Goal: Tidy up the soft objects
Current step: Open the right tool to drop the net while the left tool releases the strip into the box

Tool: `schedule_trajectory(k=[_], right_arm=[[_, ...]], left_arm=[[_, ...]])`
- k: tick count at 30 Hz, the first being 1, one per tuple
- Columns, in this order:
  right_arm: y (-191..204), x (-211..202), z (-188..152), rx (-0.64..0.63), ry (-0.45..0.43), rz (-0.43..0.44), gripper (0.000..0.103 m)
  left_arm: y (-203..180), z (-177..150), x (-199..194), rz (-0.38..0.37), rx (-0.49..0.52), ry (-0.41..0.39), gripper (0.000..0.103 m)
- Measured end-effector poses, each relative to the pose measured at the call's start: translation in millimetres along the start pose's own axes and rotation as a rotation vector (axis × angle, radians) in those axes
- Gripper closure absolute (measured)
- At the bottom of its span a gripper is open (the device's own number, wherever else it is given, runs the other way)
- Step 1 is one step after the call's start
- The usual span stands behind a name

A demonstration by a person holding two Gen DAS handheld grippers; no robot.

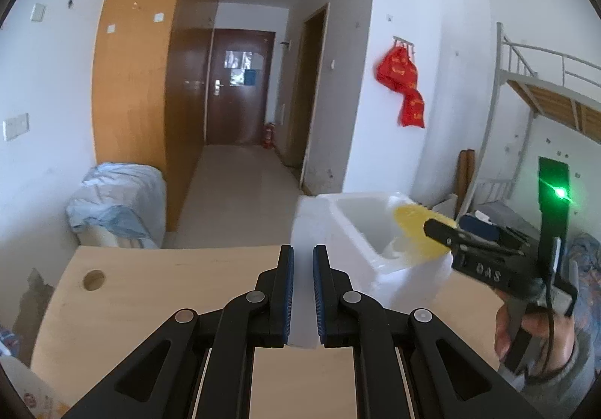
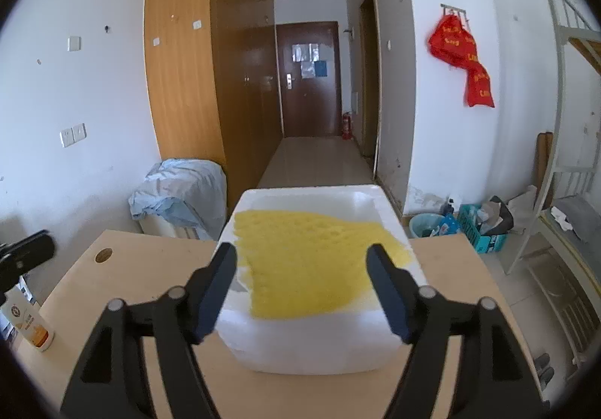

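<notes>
Right gripper (image 2: 302, 269) jaws apart, blurred yellow mesh cloth (image 2: 311, 261) released over white foam box (image 2: 319, 347); left gripper (image 1: 301, 291) nearly closed, empty, nothing else visibly pending

One white foam box (image 2: 311, 344) stands on one table (image 2: 124, 269). In the box lies one yellow cloth (image 2: 311, 261). Left of the box: one bottle (image 2: 32, 321). Two grippers: one left (image 1: 302, 257), one right (image 2: 302, 261).
</notes>
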State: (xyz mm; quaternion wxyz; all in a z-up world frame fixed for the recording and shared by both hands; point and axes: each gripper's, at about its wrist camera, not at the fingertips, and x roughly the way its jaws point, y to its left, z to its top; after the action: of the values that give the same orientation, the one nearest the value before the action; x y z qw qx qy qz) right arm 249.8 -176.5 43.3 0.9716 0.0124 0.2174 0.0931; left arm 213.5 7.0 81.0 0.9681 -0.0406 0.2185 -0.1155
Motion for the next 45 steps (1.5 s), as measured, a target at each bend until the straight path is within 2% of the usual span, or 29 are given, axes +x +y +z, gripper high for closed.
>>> schedule_trajectory(k=[19,27,35,43,45], right_arm=[[-22,-18,-2,0.046,-0.022,-0.016,0.022],[-30,-22,-4,0.056,-0.025,-0.034,0.022],[-36,-23,-9,0.073,-0.016,-0.04,0.022],[-35,-26,-11,0.082,-0.019,-0.031,0.022],[-35,-25,-10,0.078,-0.019,-0.03,0.022]], left_arm=[[-78,17,59,-0.177,0.066,0.052,0.092],[-94,25,87,-0.212,0.072,0.078,0.091],[-97,20,106,-0.201,0.074,0.109,0.084],[-96,24,105,-0.201,0.099,0.094,0.081],[-92,25,100,-0.177,0.081,0.073,0.068]])
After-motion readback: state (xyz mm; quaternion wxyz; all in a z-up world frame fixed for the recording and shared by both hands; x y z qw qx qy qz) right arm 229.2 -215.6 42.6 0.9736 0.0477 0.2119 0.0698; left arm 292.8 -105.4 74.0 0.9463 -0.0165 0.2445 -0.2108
